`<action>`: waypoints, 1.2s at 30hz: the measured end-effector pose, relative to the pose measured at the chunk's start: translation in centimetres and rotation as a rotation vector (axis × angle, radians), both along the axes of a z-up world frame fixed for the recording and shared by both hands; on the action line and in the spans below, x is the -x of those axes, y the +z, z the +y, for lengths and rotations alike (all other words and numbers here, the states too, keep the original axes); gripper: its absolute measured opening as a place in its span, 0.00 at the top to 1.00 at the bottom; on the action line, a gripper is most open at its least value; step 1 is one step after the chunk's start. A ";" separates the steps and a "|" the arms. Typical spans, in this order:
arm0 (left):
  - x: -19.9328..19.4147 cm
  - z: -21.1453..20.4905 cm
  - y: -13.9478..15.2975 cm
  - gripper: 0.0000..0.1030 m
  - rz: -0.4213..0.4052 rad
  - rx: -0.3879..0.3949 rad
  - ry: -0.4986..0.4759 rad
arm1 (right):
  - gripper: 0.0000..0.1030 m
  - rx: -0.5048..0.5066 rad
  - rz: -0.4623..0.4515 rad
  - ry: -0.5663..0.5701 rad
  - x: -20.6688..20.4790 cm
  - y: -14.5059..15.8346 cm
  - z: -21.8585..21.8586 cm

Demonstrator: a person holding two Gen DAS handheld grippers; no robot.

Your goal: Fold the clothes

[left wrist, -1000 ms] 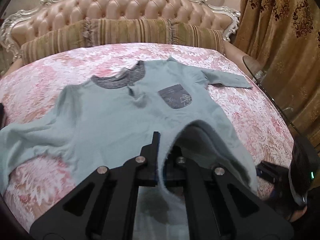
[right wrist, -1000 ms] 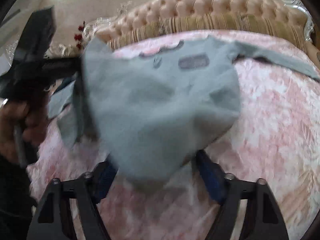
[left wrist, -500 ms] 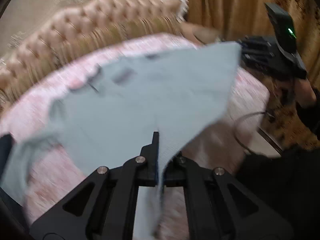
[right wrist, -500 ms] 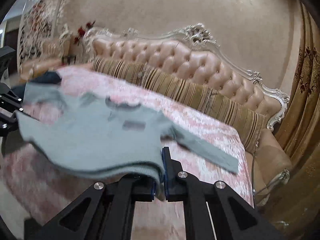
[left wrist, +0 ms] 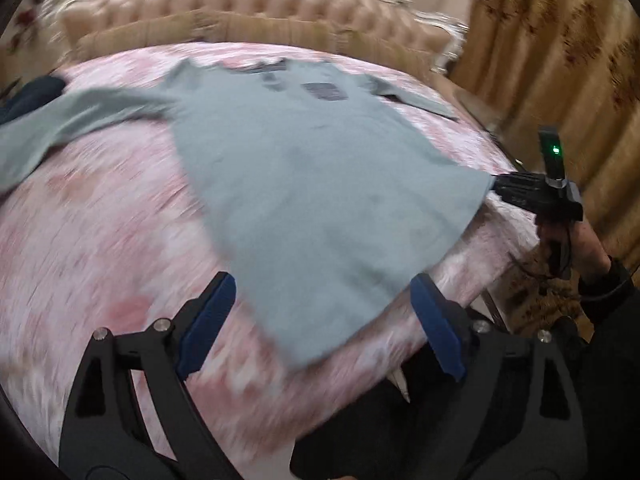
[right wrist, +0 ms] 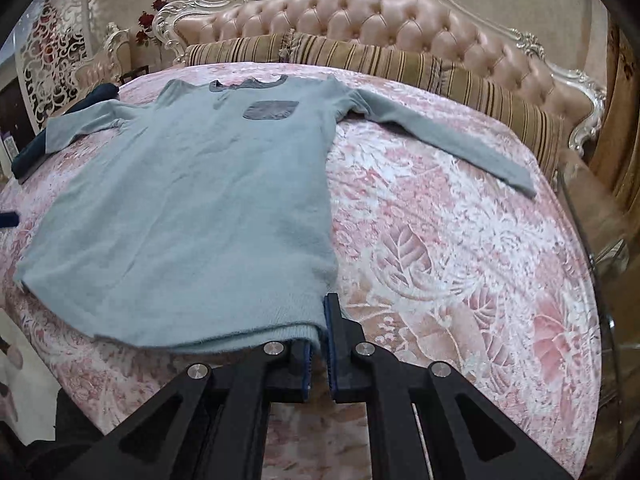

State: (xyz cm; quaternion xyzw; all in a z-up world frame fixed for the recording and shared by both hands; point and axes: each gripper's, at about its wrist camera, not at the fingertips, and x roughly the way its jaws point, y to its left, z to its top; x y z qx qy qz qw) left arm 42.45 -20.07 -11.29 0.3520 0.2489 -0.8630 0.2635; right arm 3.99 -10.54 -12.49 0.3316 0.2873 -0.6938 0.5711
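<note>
A pale blue-grey long-sleeved sweater (right wrist: 192, 200) lies front-up and spread flat on a bed covered by a pink-and-white patterned bedspread (right wrist: 460, 248), its grey collar (right wrist: 248, 83) toward the tufted pink headboard (right wrist: 360, 20) and its hem toward the cameras. A grey chest pocket (right wrist: 271, 109) sits just below the collar. One sleeve (right wrist: 444, 136) extends straight out across the bedspread toward the curtained side; the other sleeve (right wrist: 80, 124) reaches the opposite edge, beside a dark blue garment (right wrist: 60, 128). The right gripper (right wrist: 318, 344) has its blue-padded fingers (right wrist: 331, 336) drawn narrow, pinching the near hem corner of the sweater; in the left wrist view the same tool (left wrist: 520, 194) appears at the sweater's corner, held by a hand (left wrist: 572, 240) in a dark sleeve. The left gripper (left wrist: 320, 324) stands with its fingers (left wrist: 206, 320) spread wide, holding nothing, poised just above the other hem corner; that view is blurred. Striped bolster cushions (right wrist: 400, 64) line the base of the headboard, and a gold patterned curtain (left wrist: 560, 60) hangs beside the bed.
</note>
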 end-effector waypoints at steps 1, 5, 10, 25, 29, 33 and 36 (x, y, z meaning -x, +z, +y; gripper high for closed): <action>-1.0 0.3 -0.2 0.13 -0.008 0.003 0.032 | 0.94 -0.001 -0.005 0.007 0.0 0.0 0.0; -1.9 2.3 -2.2 0.31 -0.060 0.028 0.077 | 0.94 -0.003 -0.014 0.048 -0.8 -0.3 0.0; -1.2 1.5 -3.9 0.54 -0.047 -0.031 0.173 | 0.92 -0.018 -0.058 0.055 -0.7 -0.7 -0.1; 3.0 2.0 -3.1 0.91 -0.232 0.031 0.170 | 0.72 -0.015 -0.073 0.088 -1.7 -0.4 -0.2; 2.0 1.4 -3.1 0.91 -0.233 0.012 0.197 | 0.87 -0.039 -0.008 0.114 -2.3 -0.4 0.2; 0.9 0.9 -3.1 0.91 -0.235 -0.007 0.223 | 0.91 -0.069 -0.002 0.126 -2.1 -0.2 0.5; 0.1 0.5 -3.1 0.91 -0.236 -0.021 0.243 | 0.91 -0.077 -0.058 0.126 -1.3 0.4 1.3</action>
